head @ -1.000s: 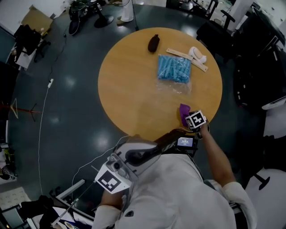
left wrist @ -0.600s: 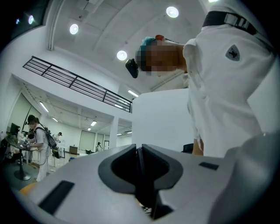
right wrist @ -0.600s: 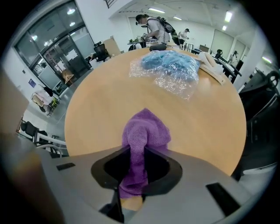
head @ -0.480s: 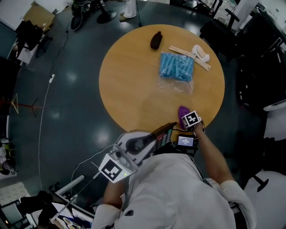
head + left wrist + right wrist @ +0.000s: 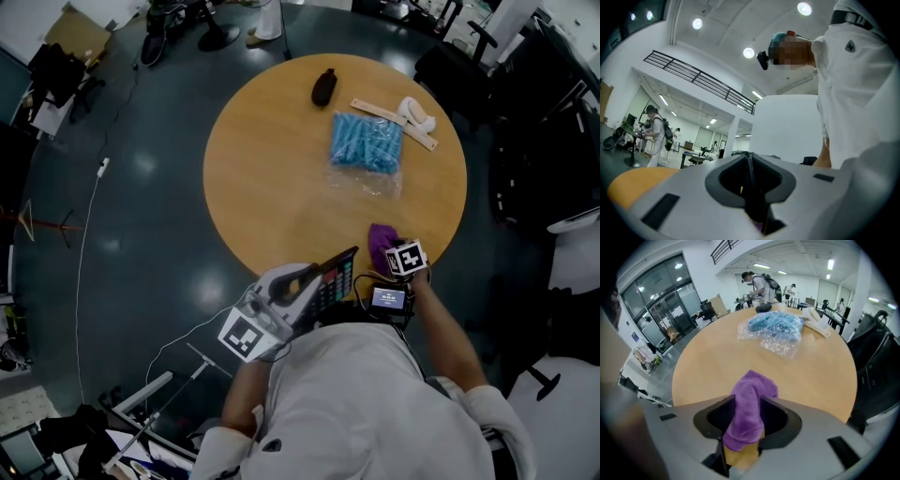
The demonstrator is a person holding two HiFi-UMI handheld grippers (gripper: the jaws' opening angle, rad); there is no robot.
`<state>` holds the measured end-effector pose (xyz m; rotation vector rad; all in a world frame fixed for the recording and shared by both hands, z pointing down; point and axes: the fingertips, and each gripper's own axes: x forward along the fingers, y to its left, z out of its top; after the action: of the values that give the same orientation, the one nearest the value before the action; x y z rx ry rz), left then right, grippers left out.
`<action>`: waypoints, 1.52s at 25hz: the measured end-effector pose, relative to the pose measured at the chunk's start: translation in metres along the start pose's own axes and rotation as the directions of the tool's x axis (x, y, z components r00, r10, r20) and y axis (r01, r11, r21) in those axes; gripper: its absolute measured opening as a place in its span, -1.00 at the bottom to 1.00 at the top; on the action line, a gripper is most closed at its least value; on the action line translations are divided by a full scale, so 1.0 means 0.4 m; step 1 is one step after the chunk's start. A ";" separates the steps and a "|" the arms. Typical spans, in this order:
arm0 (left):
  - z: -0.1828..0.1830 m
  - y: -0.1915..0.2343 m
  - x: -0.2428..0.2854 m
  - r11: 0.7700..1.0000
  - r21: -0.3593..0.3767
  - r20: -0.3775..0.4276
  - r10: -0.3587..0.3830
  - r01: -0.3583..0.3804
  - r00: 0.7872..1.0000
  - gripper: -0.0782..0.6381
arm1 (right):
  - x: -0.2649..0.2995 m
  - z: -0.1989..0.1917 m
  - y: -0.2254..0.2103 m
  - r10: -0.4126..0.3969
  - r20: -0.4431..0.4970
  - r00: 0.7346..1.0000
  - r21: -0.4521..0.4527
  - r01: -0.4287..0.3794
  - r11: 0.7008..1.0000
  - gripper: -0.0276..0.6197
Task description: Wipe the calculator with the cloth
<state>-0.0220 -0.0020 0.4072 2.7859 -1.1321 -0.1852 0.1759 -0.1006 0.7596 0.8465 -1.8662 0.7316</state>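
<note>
Jaws of the left gripper [image 5: 749, 159] clamp the calculator [image 5: 339, 275], seen only as a thin dark edge; its key labels are too small to read. Held level, it sits at the near rim of the table [image 5: 253, 187]. The right gripper [image 5: 747, 404], tilted steeply down, has just been spreading its jaws, the purple cloth [image 5: 753, 385] slack between them on the wood.

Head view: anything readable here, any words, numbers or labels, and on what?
No text here can be read.
On the calculator: key markings, too small.
On the small lit screen: print, too blurred.
On the marker cubes: square patterns only, no words.
</note>
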 end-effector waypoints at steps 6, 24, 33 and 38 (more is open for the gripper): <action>-0.146 0.090 0.012 0.997 -0.053 -0.015 0.058 -0.059 0.998 -0.65 | -0.150 0.082 -0.046 -0.142 0.238 0.961 0.045 0.135 0.990 -0.40; -0.636 0.272 -0.010 0.900 -0.344 -0.317 0.158 -0.269 0.935 -0.65 | -0.329 0.112 0.019 -0.140 0.427 0.893 0.069 0.123 0.990 -0.49; -0.710 0.330 -0.041 0.863 -0.377 -0.361 0.198 -0.336 0.912 -0.65 | -0.341 0.109 0.030 -0.130 0.439 0.889 0.063 0.114 0.991 -0.52; -0.742 0.340 -0.072 0.829 -0.414 -0.377 0.220 -0.376 0.900 -0.65 | -0.339 0.116 0.046 -0.125 0.440 0.889 0.055 0.112 0.992 -0.53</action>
<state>-0.0875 -0.0570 0.7236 2.0773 -1.2242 0.0164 0.1830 -0.0921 0.6156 1.2135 -2.1819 0.5163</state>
